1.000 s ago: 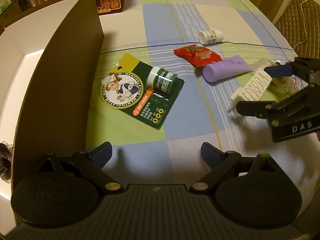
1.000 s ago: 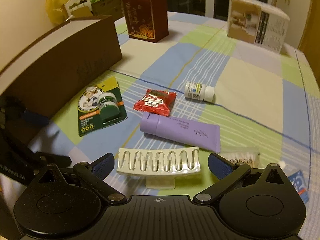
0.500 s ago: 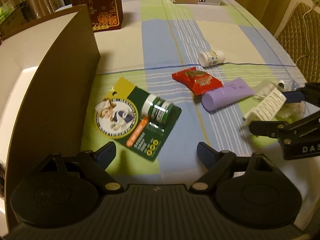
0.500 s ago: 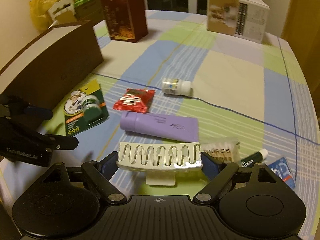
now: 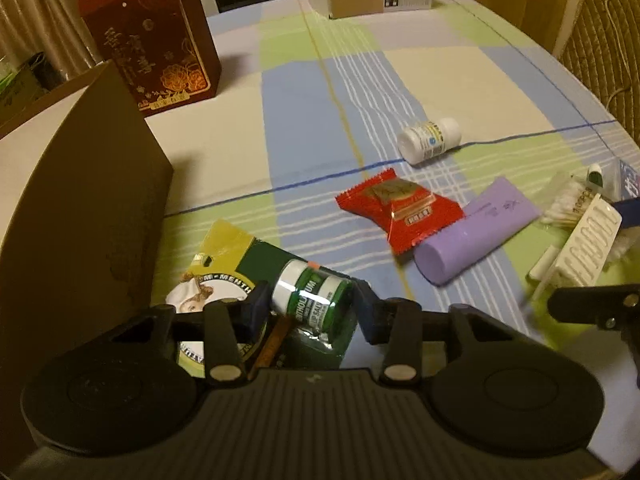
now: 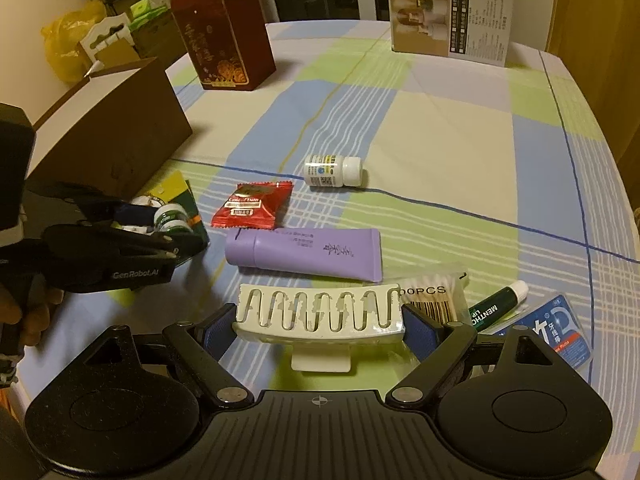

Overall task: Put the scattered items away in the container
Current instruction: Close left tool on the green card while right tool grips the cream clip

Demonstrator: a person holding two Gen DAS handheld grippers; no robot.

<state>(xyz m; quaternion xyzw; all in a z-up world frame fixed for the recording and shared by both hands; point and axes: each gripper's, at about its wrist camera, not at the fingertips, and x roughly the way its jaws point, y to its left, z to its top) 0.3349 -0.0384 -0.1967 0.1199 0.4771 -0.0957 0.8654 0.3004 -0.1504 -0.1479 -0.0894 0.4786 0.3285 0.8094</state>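
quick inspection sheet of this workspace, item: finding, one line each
surface: table under a checked cloth, lit dimly.
job's things: brown container at the left edge; green balm pack, red sachet, white bottle, purple tube, white comb clip, cotton swabs, lip balm tube and a blue pack all on the cloth.
clutter: dark red box and a printed carton standing at the far side.
grippers: left gripper shut on the green balm pack; right gripper shut on the white comb clip.
cables: nothing seen on the table.
surroundings: yellow bag beyond the table.
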